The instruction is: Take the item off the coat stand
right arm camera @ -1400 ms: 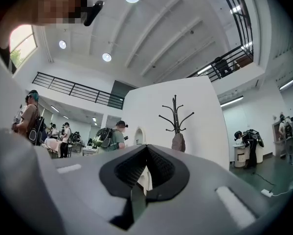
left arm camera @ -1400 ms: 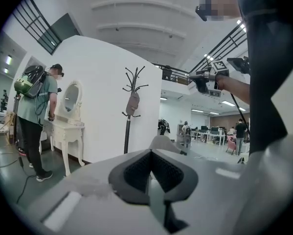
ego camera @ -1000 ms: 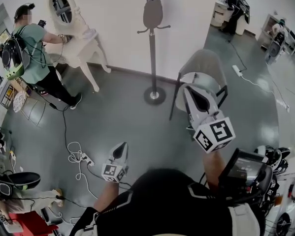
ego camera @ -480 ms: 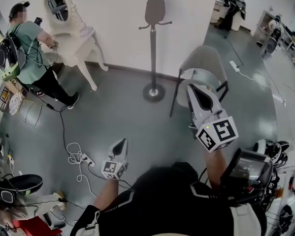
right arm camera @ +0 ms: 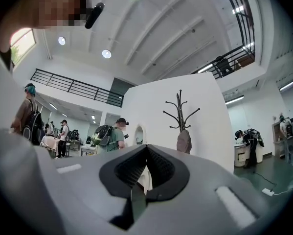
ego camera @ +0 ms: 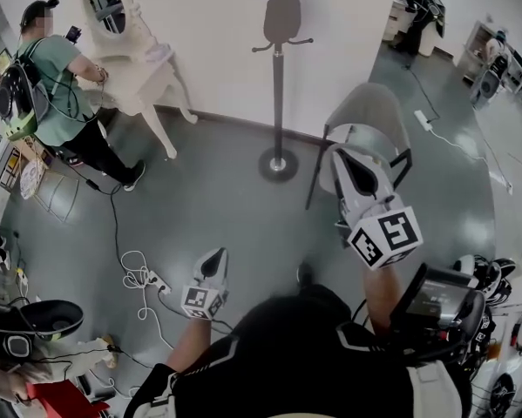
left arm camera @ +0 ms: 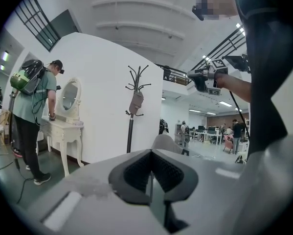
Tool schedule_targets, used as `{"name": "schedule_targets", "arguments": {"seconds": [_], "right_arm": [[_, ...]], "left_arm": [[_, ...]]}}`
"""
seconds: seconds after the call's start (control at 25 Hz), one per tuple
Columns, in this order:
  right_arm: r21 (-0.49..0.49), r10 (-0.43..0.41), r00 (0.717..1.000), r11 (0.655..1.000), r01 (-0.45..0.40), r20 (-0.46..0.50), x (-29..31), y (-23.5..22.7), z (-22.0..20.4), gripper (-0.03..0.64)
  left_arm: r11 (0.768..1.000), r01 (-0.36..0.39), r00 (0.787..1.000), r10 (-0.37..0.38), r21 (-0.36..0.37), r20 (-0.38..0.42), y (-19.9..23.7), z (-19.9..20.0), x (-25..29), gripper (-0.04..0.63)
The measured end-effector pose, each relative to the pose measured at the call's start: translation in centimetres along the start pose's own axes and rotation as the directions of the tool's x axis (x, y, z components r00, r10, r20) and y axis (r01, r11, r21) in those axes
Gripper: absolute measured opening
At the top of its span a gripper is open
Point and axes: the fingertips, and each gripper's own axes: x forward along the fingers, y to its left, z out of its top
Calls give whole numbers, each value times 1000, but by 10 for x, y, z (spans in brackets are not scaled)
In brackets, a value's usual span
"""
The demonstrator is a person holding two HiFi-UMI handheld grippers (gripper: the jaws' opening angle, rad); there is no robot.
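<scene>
The dark coat stand [ego camera: 278, 103] rises from a round base by the white wall, and a grey-brown item [ego camera: 282, 14] hangs near its top. The left gripper view shows the stand [left arm camera: 130, 131] and the item [left arm camera: 135, 102] well ahead; the right gripper view shows the stand [right arm camera: 181, 112] and the item [right arm camera: 184, 142] too. My left gripper [ego camera: 214, 259] is held low and far short of the stand, with its jaws together and empty. My right gripper [ego camera: 342, 153] is raised over the chair, also shut on nothing. In their own views the left gripper [left arm camera: 151, 153] and the right gripper [right arm camera: 146, 150] both point toward the stand.
A grey chair [ego camera: 365, 116] stands right of the stand's base. A white vanity table with an oval mirror [ego camera: 143, 72] is at the left, with a person in a green shirt [ego camera: 56, 85] at it. Cables and a power strip [ego camera: 143, 277] lie on the floor.
The view has crept forward and a shoe tip now shows on the floor ahead of me. The stand sits slightly further right. Both grippers keep their pose and stay shut.
</scene>
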Motion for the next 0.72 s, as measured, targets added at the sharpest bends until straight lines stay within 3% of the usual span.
{"name": "schedule_targets", "arguments": {"seconds": [0.72], "right_arm": [[2, 71, 996, 997, -71, 51, 57, -74, 14, 9]], "left_arm": [[998, -69, 997, 69, 8, 26, 5, 38, 80, 15]]}}
